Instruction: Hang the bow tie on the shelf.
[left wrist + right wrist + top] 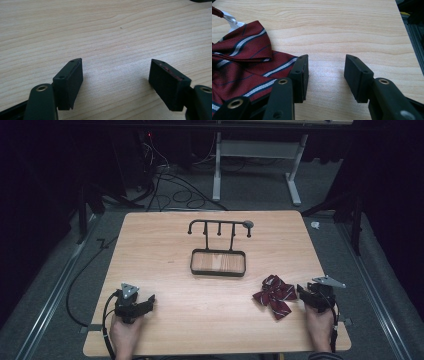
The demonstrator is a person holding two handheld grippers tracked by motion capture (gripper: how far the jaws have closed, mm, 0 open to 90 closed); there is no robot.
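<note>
Wooden table seen from above. A dark red striped bow tie lies flat near the right edge, just left of the right gripper, whose jaws stand apart on bare wood with one jaw beside the fabric, nothing between them. The left gripper rests at the near left, jaws likewise apart over bare wood. A black hook rack with tray stands at the centre, farther back.

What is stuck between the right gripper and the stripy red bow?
Nothing visible. The right gripper sits on the wooden table right beside the dark red striped fabric bow, jaws open, with bare wood between them.
</note>
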